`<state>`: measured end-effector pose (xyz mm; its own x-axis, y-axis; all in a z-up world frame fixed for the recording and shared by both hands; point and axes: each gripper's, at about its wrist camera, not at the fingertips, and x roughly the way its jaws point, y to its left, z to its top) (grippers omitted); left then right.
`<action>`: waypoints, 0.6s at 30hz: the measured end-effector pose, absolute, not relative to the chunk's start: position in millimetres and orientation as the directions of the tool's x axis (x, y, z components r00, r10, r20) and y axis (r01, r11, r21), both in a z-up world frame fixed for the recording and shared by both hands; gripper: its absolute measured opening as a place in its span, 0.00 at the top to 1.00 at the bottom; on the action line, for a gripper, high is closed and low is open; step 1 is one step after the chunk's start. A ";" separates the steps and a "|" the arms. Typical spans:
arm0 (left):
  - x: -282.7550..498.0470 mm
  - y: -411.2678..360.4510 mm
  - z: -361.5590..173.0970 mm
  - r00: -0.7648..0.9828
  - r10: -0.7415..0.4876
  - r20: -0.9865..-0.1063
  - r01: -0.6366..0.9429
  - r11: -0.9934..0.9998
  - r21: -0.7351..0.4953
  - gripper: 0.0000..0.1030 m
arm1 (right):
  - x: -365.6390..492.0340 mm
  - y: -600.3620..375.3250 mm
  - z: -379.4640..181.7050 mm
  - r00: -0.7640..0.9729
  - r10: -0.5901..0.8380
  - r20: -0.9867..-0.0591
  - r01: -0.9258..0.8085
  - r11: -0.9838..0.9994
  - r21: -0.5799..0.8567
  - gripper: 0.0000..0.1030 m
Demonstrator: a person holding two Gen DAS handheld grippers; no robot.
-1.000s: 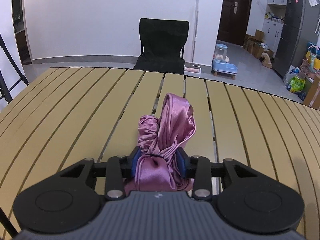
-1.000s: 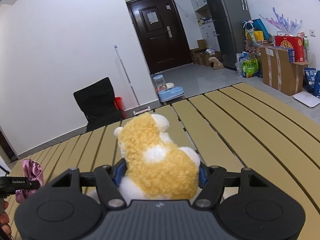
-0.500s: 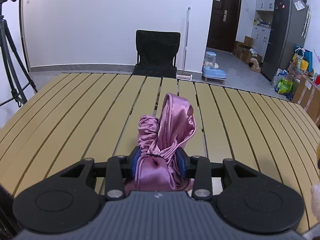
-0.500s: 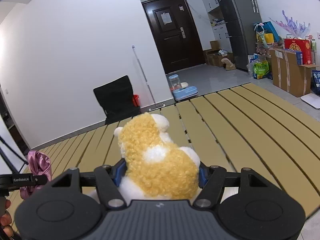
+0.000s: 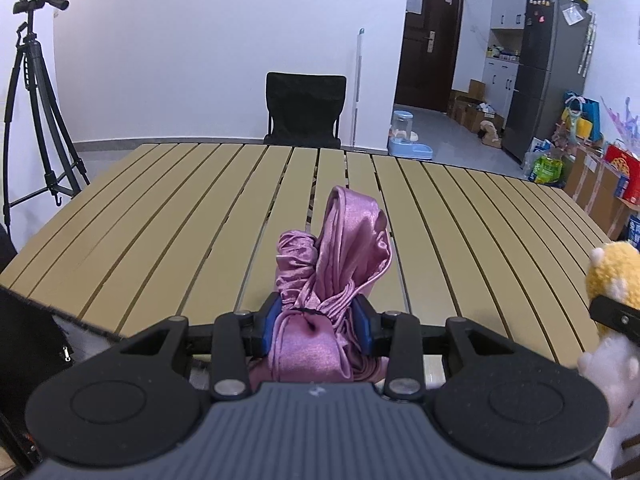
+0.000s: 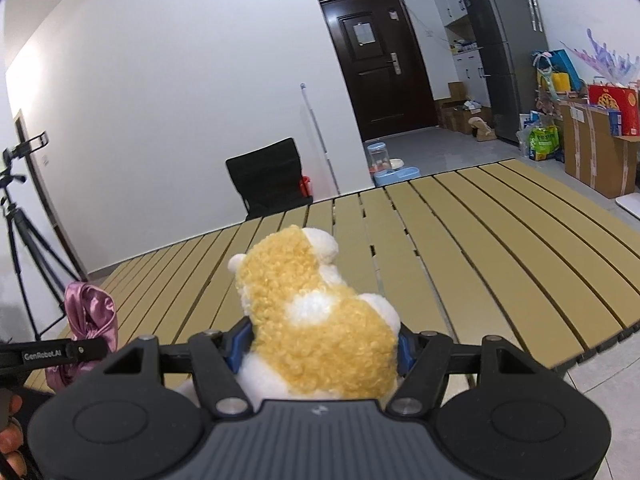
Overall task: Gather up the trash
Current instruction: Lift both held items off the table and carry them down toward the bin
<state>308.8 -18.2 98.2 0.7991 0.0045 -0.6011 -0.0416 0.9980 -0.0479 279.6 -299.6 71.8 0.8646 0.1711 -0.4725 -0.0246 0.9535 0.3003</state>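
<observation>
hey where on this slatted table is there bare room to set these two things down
The slatted table shows bare from the near edge to the black chair. Only crowding: the pink cloth and plush toy, each clamped in a tool.

Right gripper [image 6: 320, 346] up front, blue pads clamped on either flank of the yellow-and-white plush toy [image 6: 316, 320], its head poking toward twelve o'clock above the slatted table [image 6: 500, 248]. Over at nine o'clock, the left gripper [image 6: 80, 350] comes in from the edge with a bunched pink satin cloth [image 6: 90, 312] pinched in its tip. Fingers [image 6: 10, 440] show at eight o'clock. A black chair [image 6: 268, 178] sits at eleven, a tripod [image 6: 20, 216] at ten.
</observation>
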 end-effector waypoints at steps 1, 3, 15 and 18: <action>300.7 -17.8 98.0 0.801 0.003 -0.598 -0.039 0.998 -0.047 0.63 | 274.2 -297.7 71.5 0.863 0.174 -0.473 -0.029 0.954 0.297 0.37; 285.6 -17.1 97.3 0.804 -0.002 -0.594 -0.031 0.999 -0.045 0.63 | 261.5 -293.9 70.3 0.861 0.180 -0.476 -0.039 0.956 0.290 0.37; 208.9 -13.1 81.0 0.808 -0.027 -0.589 0.010 0.999 -0.031 0.63 | 207.8 -272.3 47.9 0.829 0.215 -0.517 -0.076 0.958 0.276 0.37; 194.5 -12.7 77.7 0.808 -0.030 -0.588 0.017 0.999 -0.028 0.63 | 199.7 -268.8 41.2 0.821 0.220 -0.527 -0.077 0.957 0.278 0.37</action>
